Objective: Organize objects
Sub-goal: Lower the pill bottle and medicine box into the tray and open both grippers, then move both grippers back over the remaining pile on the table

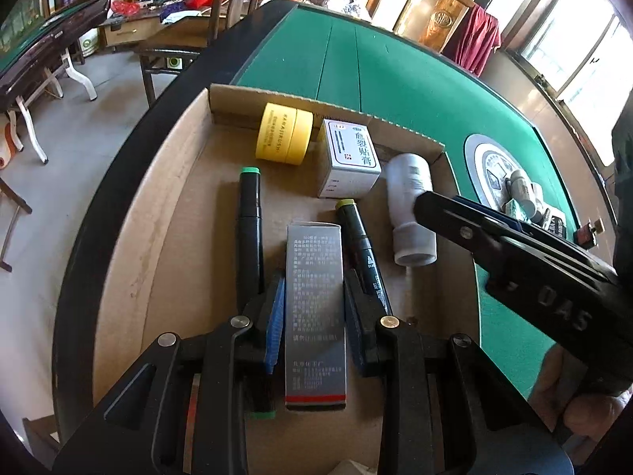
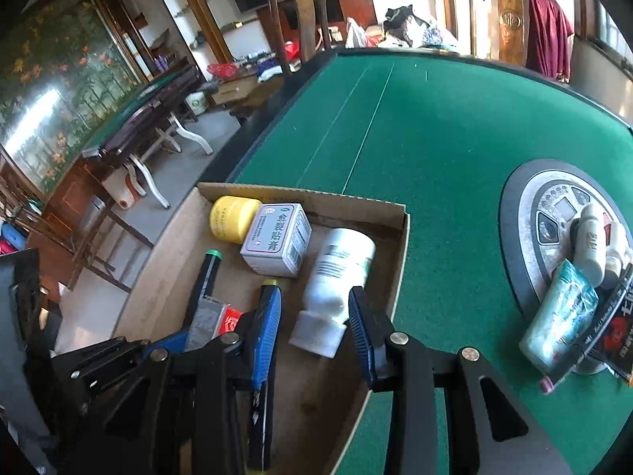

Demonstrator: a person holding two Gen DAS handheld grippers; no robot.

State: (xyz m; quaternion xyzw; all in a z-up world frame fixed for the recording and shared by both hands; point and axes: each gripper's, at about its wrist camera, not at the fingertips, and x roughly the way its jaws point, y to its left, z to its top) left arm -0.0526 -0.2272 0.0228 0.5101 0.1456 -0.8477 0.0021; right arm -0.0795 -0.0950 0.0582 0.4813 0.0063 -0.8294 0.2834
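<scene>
The green felt table point(image 2: 435, 126) fills most of the room in front of me, dark-rimmed, with a round control panel point(image 2: 526, 213) set into its middle. At the near left edge sits a shallow cardboard tray point(image 1: 158, 206), and nearly everything is gathered in it.

Along the tray's far wall a yellow jar point(image 1: 283, 134) lies on its side, touching a white medicine box point(image 1: 350, 160) printed with Chinese characters. Just to the right of that box a white plastic bottle point(image 2: 340, 277) lies flat, cap end toward me. Two black markers lie lengthwise, one with a green cap point(image 1: 249, 213), one with a yellow cap point(image 1: 358, 245), and between them lies a long silver carton point(image 1: 315, 312) with a red stripe at its near end.

The left gripper point(image 1: 315, 308) is narrowed down around that silver carton, its blue pads point(image 1: 277, 316) right against the carton's long sides; it looks clamped on it, with the carton low over the tray floor.

The right gripper point(image 2: 316, 316) reaches in over the white bottle. Its jaws straddle the bottle's neck and cap; whether the blue pads point(image 2: 362, 328) actually press it I cannot tell.

On the round panel, well apart from the tray, a few small bottles point(image 2: 593, 245) and a pale green packet point(image 2: 561, 312) sit in a cluster.
</scene>
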